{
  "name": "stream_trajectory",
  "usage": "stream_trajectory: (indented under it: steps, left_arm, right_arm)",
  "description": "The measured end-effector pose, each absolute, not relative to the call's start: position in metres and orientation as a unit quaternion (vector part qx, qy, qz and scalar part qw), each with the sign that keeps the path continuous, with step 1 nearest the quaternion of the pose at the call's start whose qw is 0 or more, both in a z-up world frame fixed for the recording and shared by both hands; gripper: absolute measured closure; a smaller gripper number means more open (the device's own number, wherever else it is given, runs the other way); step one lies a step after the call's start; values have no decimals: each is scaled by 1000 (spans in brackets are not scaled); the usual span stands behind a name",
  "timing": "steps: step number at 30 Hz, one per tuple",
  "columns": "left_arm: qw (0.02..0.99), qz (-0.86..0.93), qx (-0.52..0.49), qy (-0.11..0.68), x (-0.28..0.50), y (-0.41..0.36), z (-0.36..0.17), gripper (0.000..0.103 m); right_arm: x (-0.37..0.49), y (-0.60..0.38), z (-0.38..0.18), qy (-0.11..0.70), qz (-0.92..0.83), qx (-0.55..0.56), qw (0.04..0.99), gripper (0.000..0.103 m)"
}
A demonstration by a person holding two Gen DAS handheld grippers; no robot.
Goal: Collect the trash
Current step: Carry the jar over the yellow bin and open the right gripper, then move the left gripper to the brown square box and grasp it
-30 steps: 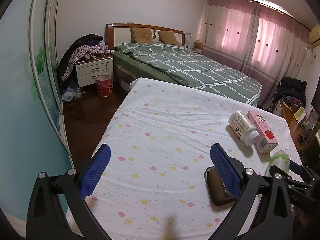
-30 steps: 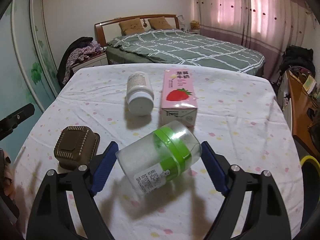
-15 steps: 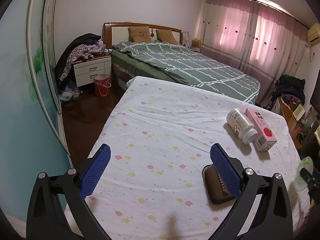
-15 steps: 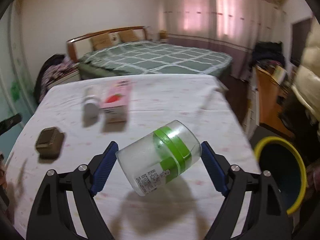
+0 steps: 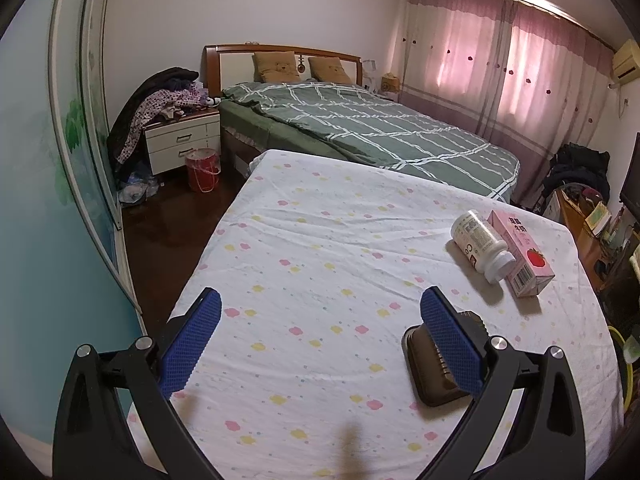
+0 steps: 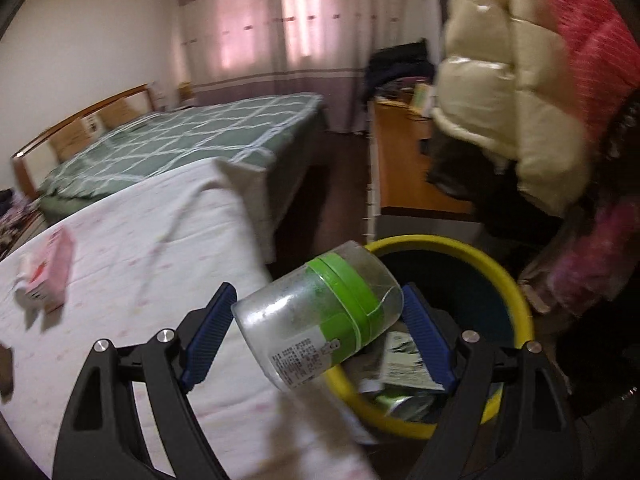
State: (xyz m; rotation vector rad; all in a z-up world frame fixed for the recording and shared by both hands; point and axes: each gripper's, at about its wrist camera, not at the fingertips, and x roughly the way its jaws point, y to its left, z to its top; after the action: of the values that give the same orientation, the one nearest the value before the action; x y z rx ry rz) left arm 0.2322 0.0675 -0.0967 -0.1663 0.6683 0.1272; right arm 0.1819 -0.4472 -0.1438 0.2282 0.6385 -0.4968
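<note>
My right gripper (image 6: 318,330) is shut on a clear plastic jar with a green band (image 6: 320,312), held tilted over the table's right edge, just beside the yellow-rimmed trash bin (image 6: 516,292) on the floor. The bin holds paper and other rubbish. My left gripper (image 5: 320,334) stands open above the table with nothing between its pads. A brown ridged box (image 5: 432,364) lies on the flowered cloth (image 5: 320,240) behind its right finger. Farther right lie a white bottle (image 5: 482,246) and a pink strawberry milk carton (image 5: 524,256), the carton also blurred in the right wrist view (image 6: 48,268).
A green-quilted bed (image 5: 360,128) stands behind the table. A nightstand heaped with clothes (image 5: 176,136) and a red bucket (image 5: 203,168) are at the left. A person in a cream puffer jacket (image 6: 500,92) stands by the bin, near a wooden desk (image 6: 404,168).
My right gripper has swung to the right with the jar, from over the table's middle to its right edge at the bin. The left gripper has stayed still.
</note>
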Motion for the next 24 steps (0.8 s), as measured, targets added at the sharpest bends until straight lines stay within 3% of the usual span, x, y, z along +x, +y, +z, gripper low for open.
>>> stream_trajectory:
  steps: [8,9,11,24]
  left_arm:
    - [940,54,-76,328,233,62,-97,5]
    - [940,53,-75,328,233,62,-97,5]
    - [940,52,-75,328,232,61,-97,5]
    - [938,36,-62,339,233,50,-100,5]
  right_arm:
    - [171,-492,-152,312,-307,155,885,22]
    - [169,-496,-154,312,-310,165,883,20]
    - [168,-497,-153,309,-316,167,881,6]
    - [158,-473,-146,289,-296,161,896,6]
